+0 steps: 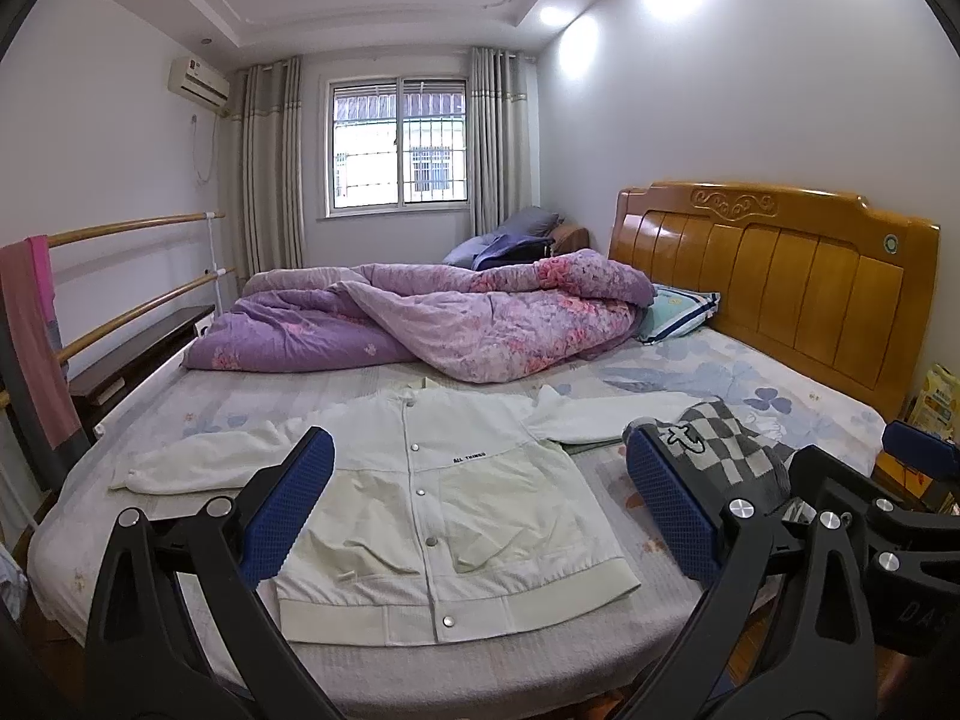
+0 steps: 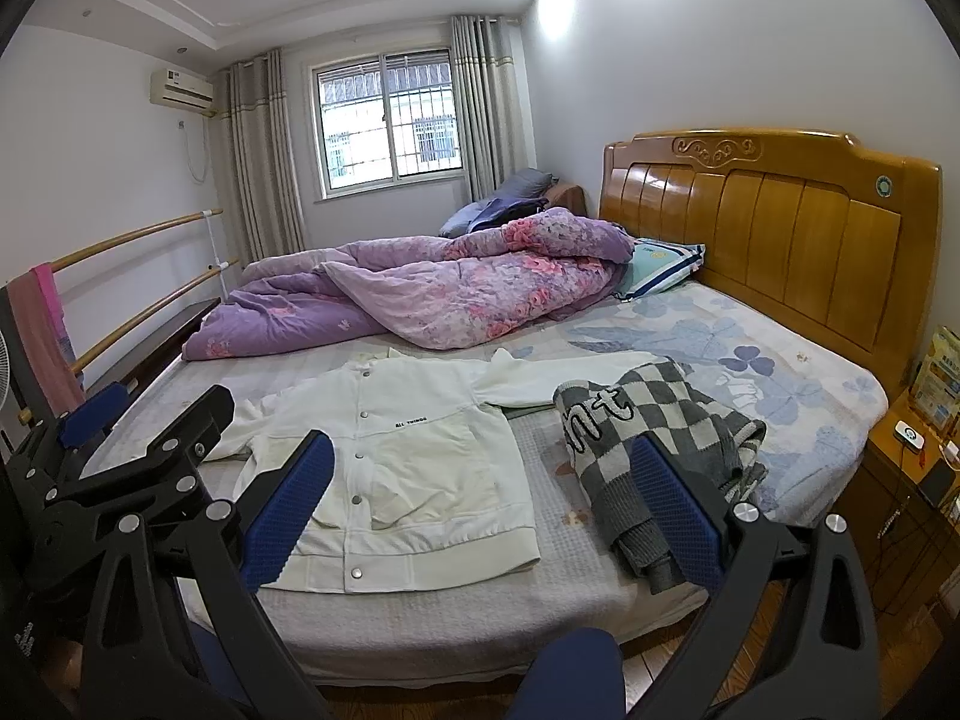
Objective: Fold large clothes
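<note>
Both hand-held grippers, left (image 1: 480, 498) and right (image 2: 483, 501), hang spread apart, empty, over the bed's (image 1: 372, 669) near edge; a pale green snap-front jacket (image 1: 447, 504) lies flat

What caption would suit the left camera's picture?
Open left gripper hovers over a white jacket spread flat on the bed.

Left gripper (image 1: 480, 504) and right gripper (image 2: 483, 507) built from black struts, silver screws fitted, blue textured pads (image 1: 288, 501) mounted
</note>
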